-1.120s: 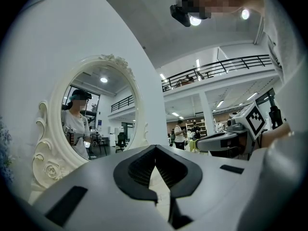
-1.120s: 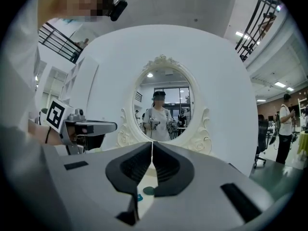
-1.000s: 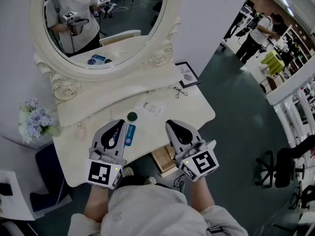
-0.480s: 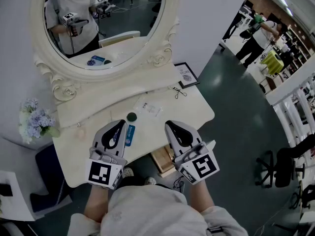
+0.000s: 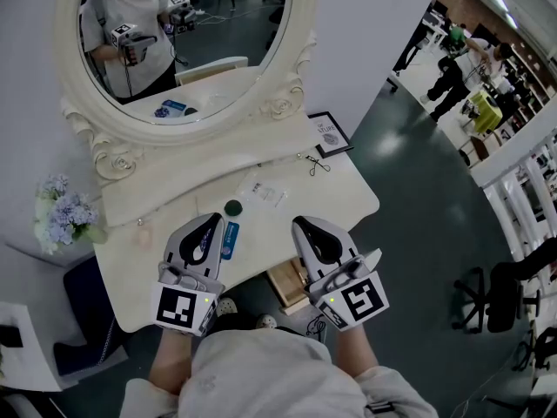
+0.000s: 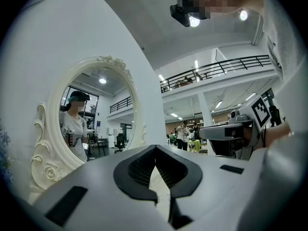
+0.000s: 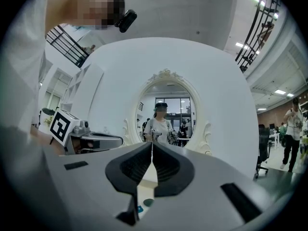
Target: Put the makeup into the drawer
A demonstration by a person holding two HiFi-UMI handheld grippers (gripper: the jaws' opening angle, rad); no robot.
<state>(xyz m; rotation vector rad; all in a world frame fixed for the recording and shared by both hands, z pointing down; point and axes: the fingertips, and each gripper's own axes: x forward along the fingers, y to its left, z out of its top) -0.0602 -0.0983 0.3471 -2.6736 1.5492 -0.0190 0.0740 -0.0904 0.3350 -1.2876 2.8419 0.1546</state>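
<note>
**Both claws clenched, makeup on table**

The left claw (image 5: 211, 220) and the right claw (image 5: 305, 223) are each clenched tip to tip with nothing between the jaws. Both hover over the front of the table (image 5: 344, 197). A blue tube (image 5: 230, 239) lies just beside the left claw, at its 3 o'clock. A dark round case (image 5: 232, 206) sits at 12 o'clock of the tube. The drawer (image 5: 285, 284), at 6 o'clock of the right claw, stands open but is largely hidden by that claw and the table edge. Its contents cannot be made out.

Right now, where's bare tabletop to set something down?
Bare: tabletop right end, between eyelash curler and right gripper; also the front-left corner beside left gripper. Crowded: centre, where compact, blue tube and clear packet sit.
</note>
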